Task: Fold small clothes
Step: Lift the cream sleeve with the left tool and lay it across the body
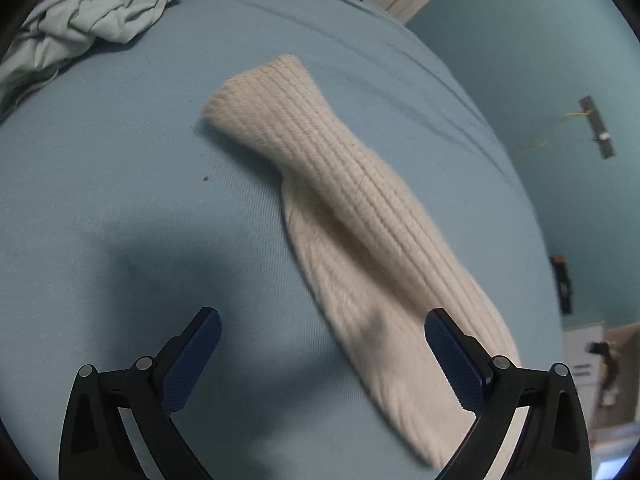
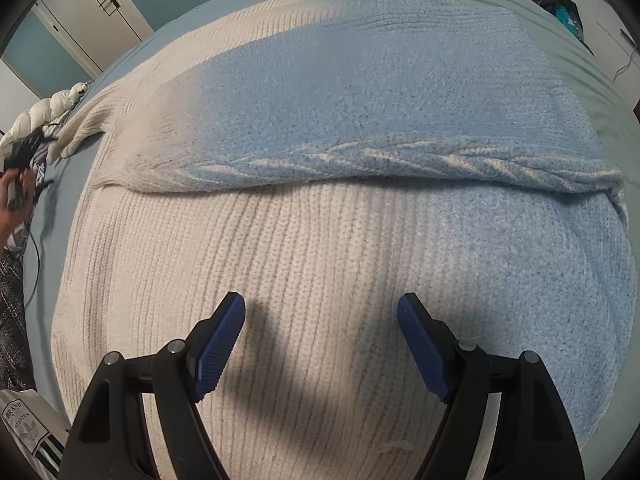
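A cream and light-blue knit sweater [image 2: 320,240] lies spread on the blue bed sheet [image 2: 52,216], with a fold line [image 2: 360,160] running across its middle. My right gripper [image 2: 321,322] is open and empty just above the cream ribbed part. In the left wrist view a cream ribbed sleeve [image 1: 352,216] lies twisted and stretched diagonally across the sheet [image 1: 120,200]. My left gripper [image 1: 322,336] is open and empty over the sleeve's near end; its right finger [image 1: 452,356] overlaps the sleeve.
Crumpled pale bedding [image 1: 88,12] lies at the far left of the bed. The bed edge [image 1: 520,200] drops off to the right, with a teal wall [image 1: 540,60] beyond. White puffy cloth [image 2: 44,112] and printed fabric [image 2: 24,432] lie at the left. Cupboards [image 2: 92,8] stand behind.
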`<state>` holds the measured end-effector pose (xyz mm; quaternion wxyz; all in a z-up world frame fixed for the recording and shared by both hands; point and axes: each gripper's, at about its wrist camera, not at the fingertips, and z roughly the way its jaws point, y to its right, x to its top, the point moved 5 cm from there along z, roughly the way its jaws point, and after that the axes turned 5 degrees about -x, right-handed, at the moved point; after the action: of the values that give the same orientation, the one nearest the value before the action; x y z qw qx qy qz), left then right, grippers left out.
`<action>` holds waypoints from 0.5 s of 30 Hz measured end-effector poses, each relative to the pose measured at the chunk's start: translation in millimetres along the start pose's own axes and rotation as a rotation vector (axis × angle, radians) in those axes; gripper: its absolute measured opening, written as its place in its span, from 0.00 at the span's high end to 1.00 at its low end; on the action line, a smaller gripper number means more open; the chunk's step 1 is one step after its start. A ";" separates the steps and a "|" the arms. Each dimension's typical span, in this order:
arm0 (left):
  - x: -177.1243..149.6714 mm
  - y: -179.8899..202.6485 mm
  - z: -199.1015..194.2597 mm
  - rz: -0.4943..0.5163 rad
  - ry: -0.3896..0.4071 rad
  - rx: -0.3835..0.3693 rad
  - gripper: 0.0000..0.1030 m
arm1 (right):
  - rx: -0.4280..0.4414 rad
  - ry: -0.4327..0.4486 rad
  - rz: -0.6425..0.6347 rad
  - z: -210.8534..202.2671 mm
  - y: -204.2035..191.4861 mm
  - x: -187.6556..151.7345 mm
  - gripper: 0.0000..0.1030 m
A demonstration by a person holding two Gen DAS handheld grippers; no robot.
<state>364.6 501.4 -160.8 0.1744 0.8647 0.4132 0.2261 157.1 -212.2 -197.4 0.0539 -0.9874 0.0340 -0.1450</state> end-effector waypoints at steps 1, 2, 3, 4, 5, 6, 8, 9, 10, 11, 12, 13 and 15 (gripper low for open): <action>2.2 -5.5 10.3 0.000 -0.003 0.062 0.04 | -0.003 0.000 -0.003 1.0 -1.3 0.3 0.26; 4.0 -5.0 16.4 0.004 -0.008 0.131 0.11 | -0.007 0.001 -0.007 1.7 -2.5 0.5 0.26; 6.2 -3.6 20.4 0.020 -0.003 0.221 0.18 | -0.012 0.002 -0.013 2.7 -3.8 0.9 0.26; 7.8 0.1 20.0 0.035 0.010 0.256 0.22 | -0.015 0.003 -0.015 3.0 -5.3 1.3 0.26; 10.6 9.0 17.3 0.069 0.027 0.246 0.55 | -0.016 0.003 -0.017 3.8 -7.2 1.8 0.26; 11.5 16.6 16.6 0.092 0.013 0.192 0.87 | -0.016 0.003 -0.017 4.5 -7.8 2.1 0.26; 14.3 26.5 2.9 0.102 0.017 0.182 0.89 | -0.014 0.003 -0.017 5.2 -9.1 2.5 0.26; 15.1 28.2 -8.8 0.090 0.029 0.172 0.89 | -0.012 0.003 -0.015 5.4 -9.8 2.9 0.26; 14.7 28.4 -22.8 0.069 0.038 0.150 0.89 | -0.007 0.003 -0.011 5.1 -10.4 3.2 0.26; 13.1 26.0 -35.6 0.046 0.045 0.137 0.90 | -0.002 0.003 -0.009 3.7 -8.3 3.2 0.26; 8.7 18.9 -51.2 0.014 0.037 0.132 0.90 | 0.009 0.001 -0.003 2.9 -8.8 3.3 0.26; 4.4 12.1 -60.4 -0.011 0.023 0.126 0.89 | 0.017 0.001 -0.002 -0.6 -1.7 0.3 0.26; -7.9 -8.7 -80.6 -0.117 -0.013 0.074 0.89 | 0.041 0.001 0.009 -3.1 -1.7 0.0 0.26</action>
<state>311.6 509.6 -99.5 0.1579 0.8464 0.4699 0.1945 156.3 -210.8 -194.3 0.0749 -0.9858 0.0357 -0.1461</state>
